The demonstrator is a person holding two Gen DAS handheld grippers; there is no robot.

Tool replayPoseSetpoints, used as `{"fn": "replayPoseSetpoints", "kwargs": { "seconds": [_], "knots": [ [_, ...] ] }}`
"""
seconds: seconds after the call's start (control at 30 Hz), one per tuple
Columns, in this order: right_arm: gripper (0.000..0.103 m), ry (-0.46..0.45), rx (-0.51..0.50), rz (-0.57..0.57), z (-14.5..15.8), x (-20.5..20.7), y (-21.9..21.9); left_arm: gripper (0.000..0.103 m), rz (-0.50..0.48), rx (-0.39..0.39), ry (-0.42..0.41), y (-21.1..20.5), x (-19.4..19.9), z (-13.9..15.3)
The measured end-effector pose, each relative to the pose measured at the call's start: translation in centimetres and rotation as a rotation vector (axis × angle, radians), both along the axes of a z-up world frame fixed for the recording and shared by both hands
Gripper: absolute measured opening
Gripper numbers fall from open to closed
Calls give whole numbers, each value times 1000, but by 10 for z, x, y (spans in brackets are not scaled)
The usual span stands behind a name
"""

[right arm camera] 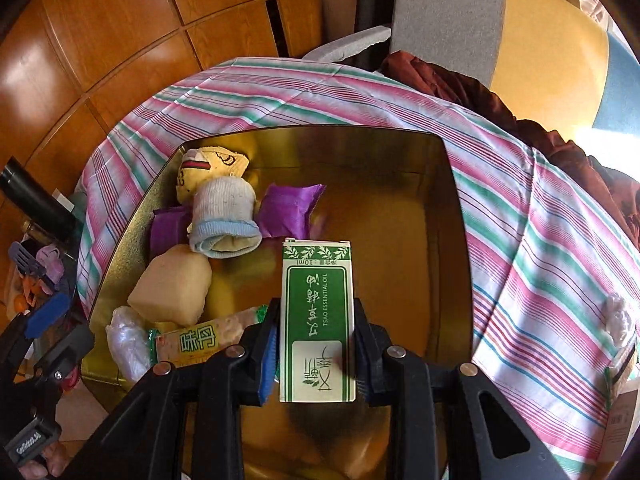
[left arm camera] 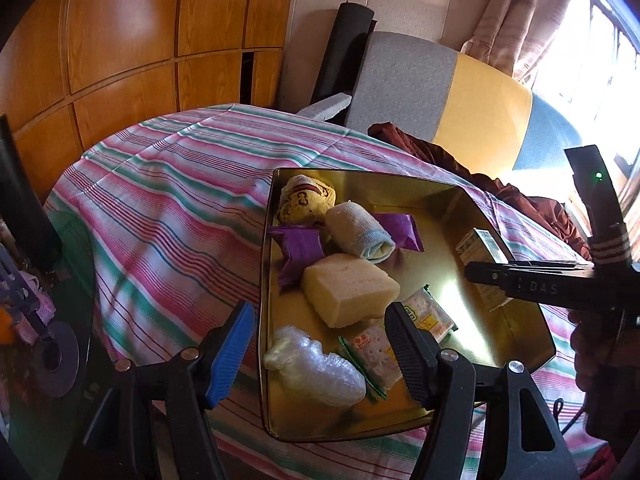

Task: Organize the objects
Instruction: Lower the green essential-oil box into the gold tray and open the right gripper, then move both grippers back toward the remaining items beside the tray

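A gold metal tin [left arm camera: 516, 344] [right arm camera: 448, 240] sits on a striped tablecloth. It holds a yellow sponge block [left arm camera: 350, 288] [right arm camera: 172, 288], a rolled sock [left arm camera: 360, 236] [right arm camera: 224, 218], purple packets [left arm camera: 298, 250] [right arm camera: 288, 210], a cracker pack [left arm camera: 376, 350] [right arm camera: 192, 344], bubble wrap [left arm camera: 316, 368] [right arm camera: 126, 340] and a yellow cloth toy [left arm camera: 306, 198] [right arm camera: 208, 168]. My right gripper [right arm camera: 316, 348] is shut on a green-and-white essential oil box [right arm camera: 318, 320] [left arm camera: 482, 248] over the tin's right half. My left gripper [left arm camera: 320, 344] is open and empty over the tin's near left edge.
The striped tablecloth [left arm camera: 168, 208] [right arm camera: 540, 240] covers a round table. A grey and yellow chair [left arm camera: 440, 96] with dark red cloth [left arm camera: 460, 156] stands behind. A wooden wall [left arm camera: 120, 40] is at left. Clutter lies at the far left [left arm camera: 36, 320]. Small items lie at the table's right edge [right arm camera: 620, 328].
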State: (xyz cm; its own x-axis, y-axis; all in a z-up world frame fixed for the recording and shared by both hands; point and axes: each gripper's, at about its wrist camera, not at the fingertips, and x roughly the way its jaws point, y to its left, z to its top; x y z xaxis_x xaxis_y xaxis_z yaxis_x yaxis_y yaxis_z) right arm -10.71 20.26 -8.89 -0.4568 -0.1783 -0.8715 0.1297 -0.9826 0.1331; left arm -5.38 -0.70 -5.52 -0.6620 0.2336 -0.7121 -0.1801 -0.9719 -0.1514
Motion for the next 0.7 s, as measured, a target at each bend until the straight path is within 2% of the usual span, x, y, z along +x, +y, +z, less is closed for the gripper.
{"fn": "replayPoseSetpoints", "kwargs": {
  "seconds": [0.1,0.17,0.23,0.33,0.4,0.53,0.6,0.7],
  "knots": [
    [31,-9,0,-1,-5,-13,-11,69,7,1,-7,-3,0,-2],
    [34,-26,-38,9,-10,-22,-17,69,11,-1,-9,-4,0,-3],
    [56,-46,-60,20,-15,-27,-23,71,16,-5,-9,-6,1,-3],
    [67,-37,-89,26,-15,-23,-26,72,22,-11,-6,-8,1,-2],
    [71,-30,-94,22,-12,-18,-24,73,32,-15,-1,-10,2,-2],
    [73,7,-107,-2,0,-5,-14,74,39,-16,-1,-10,1,-1],
    [81,29,-112,-17,8,3,-6,74,37,-21,0,-8,2,-1],
    [82,62,-109,-42,19,14,5,75,26,-24,7,-5,3,2]
  ]
}}
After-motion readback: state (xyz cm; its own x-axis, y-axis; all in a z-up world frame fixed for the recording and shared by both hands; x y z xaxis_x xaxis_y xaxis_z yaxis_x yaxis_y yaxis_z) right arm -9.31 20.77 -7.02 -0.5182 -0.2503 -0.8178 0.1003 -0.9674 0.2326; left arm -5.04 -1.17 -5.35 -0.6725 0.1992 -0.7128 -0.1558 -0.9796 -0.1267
